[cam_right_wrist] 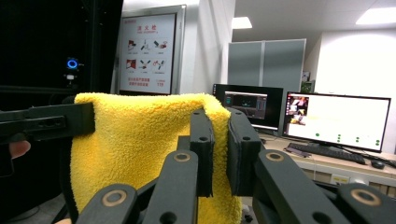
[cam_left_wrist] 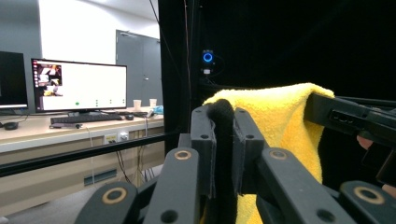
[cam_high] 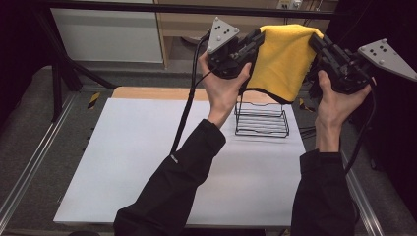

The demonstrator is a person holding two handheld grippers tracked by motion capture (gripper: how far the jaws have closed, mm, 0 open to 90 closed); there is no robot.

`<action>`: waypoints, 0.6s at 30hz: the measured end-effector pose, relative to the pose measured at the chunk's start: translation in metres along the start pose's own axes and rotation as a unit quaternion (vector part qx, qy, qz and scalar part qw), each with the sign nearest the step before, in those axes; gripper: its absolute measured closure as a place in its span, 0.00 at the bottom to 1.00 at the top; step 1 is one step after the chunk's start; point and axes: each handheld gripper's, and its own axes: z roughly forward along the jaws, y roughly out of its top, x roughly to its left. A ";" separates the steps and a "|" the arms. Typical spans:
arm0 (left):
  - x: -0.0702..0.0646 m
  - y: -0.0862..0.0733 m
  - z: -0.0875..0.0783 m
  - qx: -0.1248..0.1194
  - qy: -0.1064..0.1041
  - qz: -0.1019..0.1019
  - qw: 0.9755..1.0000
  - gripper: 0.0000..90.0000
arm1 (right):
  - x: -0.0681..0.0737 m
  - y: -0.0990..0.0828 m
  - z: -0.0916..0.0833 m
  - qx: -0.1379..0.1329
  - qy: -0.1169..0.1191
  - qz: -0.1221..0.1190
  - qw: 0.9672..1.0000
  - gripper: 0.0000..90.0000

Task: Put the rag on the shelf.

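Above the white tabletop (cam_high: pixel 147 162) and its black wire rack (cam_high: pixel 261 119), each tool, left (cam_high: pixel 256 40) and right (cam_high: pixel 314 45), was clamped on a top corner of the yellow cloth (cam_high: pixel 284 59), stretched between them. No writing was legible.

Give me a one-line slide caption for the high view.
Left gripper and right gripper hold a yellow cloth stretched above a black wire rack on the table.

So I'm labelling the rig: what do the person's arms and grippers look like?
Both sleeves are black. Left gripper and right gripper are black, with linkage jaws on brass-ringed pivots. Each carries a grey three-cornered plate with dark dots and trails a black cable.
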 end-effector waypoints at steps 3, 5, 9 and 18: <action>0.000 0.003 0.007 -0.001 0.002 0.007 1.000 0.90 | -0.006 0.001 0.004 -0.003 -0.002 -0.001 1.000 0.92; 0.002 0.005 0.012 -0.002 0.004 0.009 1.000 0.90 | -0.009 0.003 0.008 -0.002 -0.004 -0.003 1.000 0.92; 0.007 0.008 0.022 0.001 0.003 0.001 1.000 0.90 | -0.016 0.006 0.015 -0.001 -0.008 -0.006 1.000 0.92; 0.024 0.006 0.043 0.011 0.017 0.000 1.000 0.90 | -0.029 0.002 0.039 0.010 -0.013 -0.007 1.000 0.92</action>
